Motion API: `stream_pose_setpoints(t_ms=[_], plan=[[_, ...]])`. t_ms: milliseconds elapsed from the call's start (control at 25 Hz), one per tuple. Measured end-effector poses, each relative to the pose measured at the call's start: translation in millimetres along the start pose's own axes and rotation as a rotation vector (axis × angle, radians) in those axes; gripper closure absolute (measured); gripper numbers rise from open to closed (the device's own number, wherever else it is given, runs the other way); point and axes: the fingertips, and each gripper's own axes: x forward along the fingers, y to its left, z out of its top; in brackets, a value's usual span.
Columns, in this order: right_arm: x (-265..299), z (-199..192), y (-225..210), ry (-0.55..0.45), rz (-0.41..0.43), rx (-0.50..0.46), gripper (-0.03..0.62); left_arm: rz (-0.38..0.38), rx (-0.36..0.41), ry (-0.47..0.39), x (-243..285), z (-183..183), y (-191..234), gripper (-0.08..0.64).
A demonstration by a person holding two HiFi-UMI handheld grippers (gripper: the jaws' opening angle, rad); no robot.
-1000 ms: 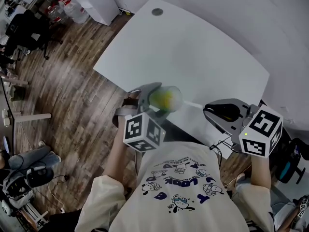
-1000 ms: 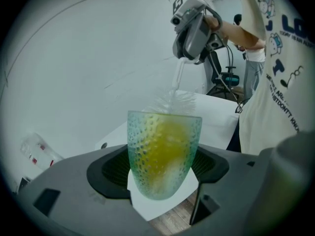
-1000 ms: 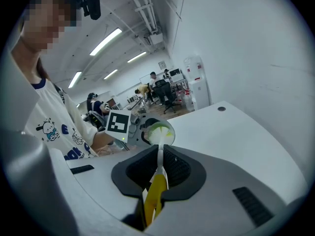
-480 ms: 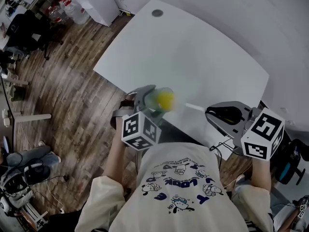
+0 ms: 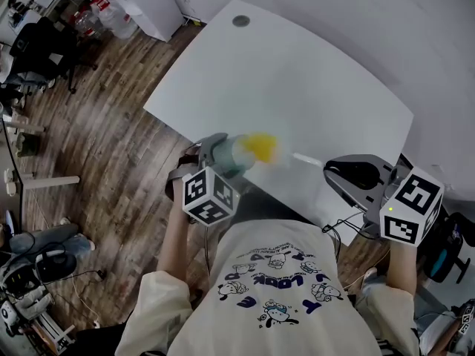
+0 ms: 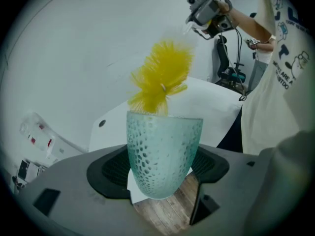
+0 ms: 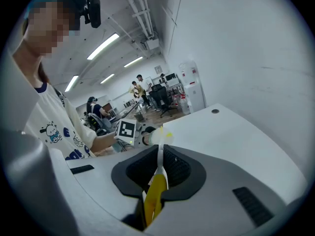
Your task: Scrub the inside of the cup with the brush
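While the left gripper holds a dimpled, pale-green cup clamped between its jaws, mouth turned towards the other hand, the right gripper stays pinched tight on the yellow handle of the brush. The brush's white stem runs across the gap between the two tools. Its yellow bristle head sits at the cup's rim, and in the left gripper view most of the bristles show outside the glass, with only the lowest ones reaching the mouth. The scrubbing therefore looks unfinished: the head needs to go down inside the cup and be worked against the wall and base, and nothing in the pictures shows whether the inside is clean. Cup and brush are both held in the air at the near edge of the table, close to the person's chest, and neither rests on it. The tabletop is white and broad, with a round cable hole near its far corner. A plain pale wall runs behind it. Wood-plank flooring spreads to the left, with office chairs, people and ceiling strip lights farther off.
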Motion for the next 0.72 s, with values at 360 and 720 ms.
stream_pose_setpoints(t_ms=[360,720], plan=[[-9.4,12.1,-17.8,-0.107,-0.096,0.035,0.549,0.046,-0.166,-0.085,-8.5,3.5,11.1,0.189],[3.8,13.2,-47.7,-0.234,-0.247,0.081,0.548,0.054,-0.444,-0.281,-24.8,33.1,27.6,0.189]])
